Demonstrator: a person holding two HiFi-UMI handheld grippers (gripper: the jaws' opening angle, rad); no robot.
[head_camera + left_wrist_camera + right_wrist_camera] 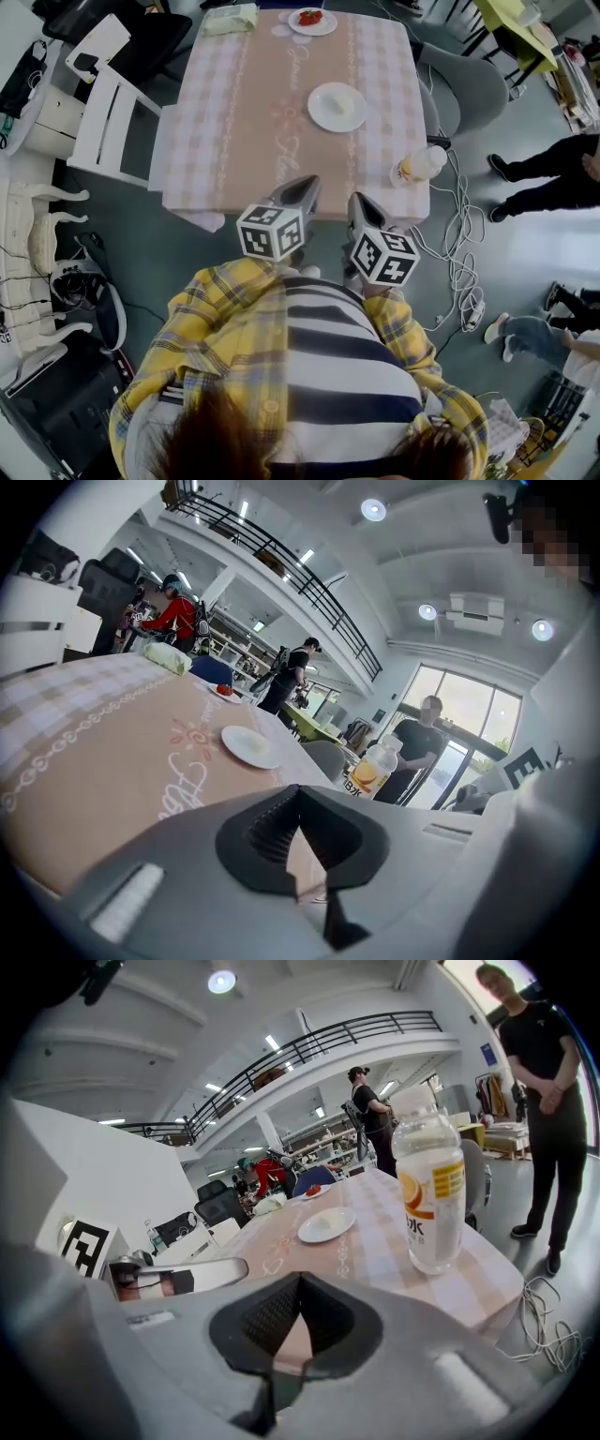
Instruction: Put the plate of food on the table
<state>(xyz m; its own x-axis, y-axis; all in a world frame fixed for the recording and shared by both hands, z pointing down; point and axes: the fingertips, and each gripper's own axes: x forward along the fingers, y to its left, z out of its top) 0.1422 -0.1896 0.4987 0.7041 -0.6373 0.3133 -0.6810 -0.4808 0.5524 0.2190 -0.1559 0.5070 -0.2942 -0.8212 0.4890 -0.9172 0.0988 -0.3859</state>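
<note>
A white plate (337,106) with a pale bit of food sits mid-table on the pink checked cloth (234,122); it also shows as the plate (248,746) and the plate (326,1224). A second plate with red food (312,21) stands at the table's far edge. Both grippers hover side by side at the near table edge, just in front of the person's striped shirt. My left gripper (307,184) is shut and holds nothing. My right gripper (357,200) is also shut and holds nothing. In the gripper views the left gripper (300,794) and the right gripper (298,1283) each have their jaws meeting with nothing between them.
A drink bottle (419,167) stands on the near right corner, close to the right gripper; it is large as the bottle (428,1194). A pale bundle (230,19) lies at the far left edge. A white chair (112,122) flanks the left, a grey chair (469,84) the right. Cables (459,253) trail on the floor; a person (548,173) stands at right.
</note>
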